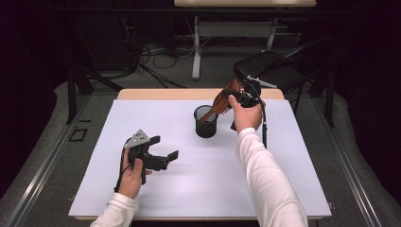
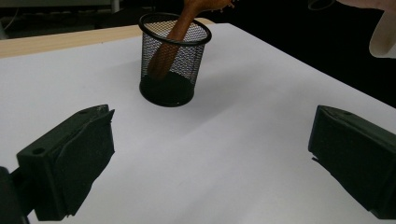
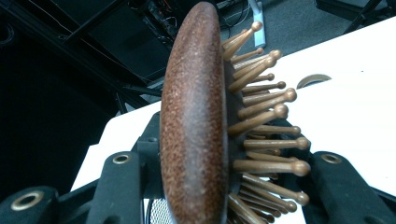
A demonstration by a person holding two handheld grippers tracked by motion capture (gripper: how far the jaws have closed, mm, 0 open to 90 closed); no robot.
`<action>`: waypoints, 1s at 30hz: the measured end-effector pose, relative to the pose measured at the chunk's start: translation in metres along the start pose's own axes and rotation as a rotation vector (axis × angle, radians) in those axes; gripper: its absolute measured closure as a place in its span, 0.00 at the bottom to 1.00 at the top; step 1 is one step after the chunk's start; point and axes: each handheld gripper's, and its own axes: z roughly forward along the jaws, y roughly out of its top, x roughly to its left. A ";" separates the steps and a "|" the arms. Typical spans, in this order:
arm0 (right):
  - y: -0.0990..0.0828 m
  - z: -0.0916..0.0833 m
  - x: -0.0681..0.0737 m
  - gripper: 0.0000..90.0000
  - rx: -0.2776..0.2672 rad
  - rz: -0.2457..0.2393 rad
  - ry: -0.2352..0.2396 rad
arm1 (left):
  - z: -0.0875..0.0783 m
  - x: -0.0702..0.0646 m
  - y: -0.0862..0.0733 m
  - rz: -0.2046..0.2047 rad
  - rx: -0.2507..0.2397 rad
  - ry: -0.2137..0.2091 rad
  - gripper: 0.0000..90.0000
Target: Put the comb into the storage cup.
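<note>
A brown wooden hairbrush [image 1: 221,100] leans with its handle down inside a black mesh cup [image 1: 205,124] near the table's far middle. My right gripper [image 1: 239,97] is shut on the brush head, just right of and above the cup. In the right gripper view the brush [image 3: 194,116] stands edge-on between the two jaws, wooden pins pointing right, and the gripper [image 3: 224,186] clamps it. My left gripper [image 1: 164,147] rests low at the front left, open and holding nothing. In the left gripper view, the cup [image 2: 173,70] and brush handle [image 2: 173,39] lie ahead of the gripper [image 2: 210,158].
A white mat [image 1: 198,184] covers the table, with a wooden strip [image 1: 165,94] along the far edge. A black chair [image 1: 272,66] stands behind the table's far right corner. Cables lie on the floor beyond.
</note>
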 end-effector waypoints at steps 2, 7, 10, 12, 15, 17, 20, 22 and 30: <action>-0.001 0.001 0.000 0.54 0.002 0.005 -0.001 | 0.000 0.000 0.000 -0.001 0.000 0.000 0.00; -0.003 0.004 0.000 0.54 0.004 0.001 -0.002 | 0.000 0.000 0.000 -0.001 -0.002 0.000 0.00; -0.004 0.004 0.000 0.54 0.010 0.000 -0.004 | 0.000 0.000 0.000 -0.002 0.000 0.000 0.00; -0.004 0.005 0.001 0.54 0.011 -0.001 -0.005 | 0.000 0.000 0.000 -0.004 0.000 0.000 0.00; -0.006 0.006 0.001 0.54 0.010 -0.006 -0.007 | 0.000 0.001 -0.001 -0.001 0.003 0.000 0.00; -0.007 0.007 0.002 0.54 0.011 -0.011 -0.010 | 0.000 0.000 -0.001 -0.002 0.002 0.001 0.00; -0.008 0.008 0.001 0.54 0.014 -0.014 -0.014 | 0.001 0.001 -0.001 0.000 0.004 0.000 0.00; -0.010 0.010 0.000 0.54 0.015 -0.017 -0.017 | 0.001 0.001 -0.001 -0.003 0.005 0.001 0.00; -0.012 0.011 -0.001 0.54 0.010 -0.012 -0.020 | 0.001 0.001 -0.001 -0.003 0.005 -0.001 0.00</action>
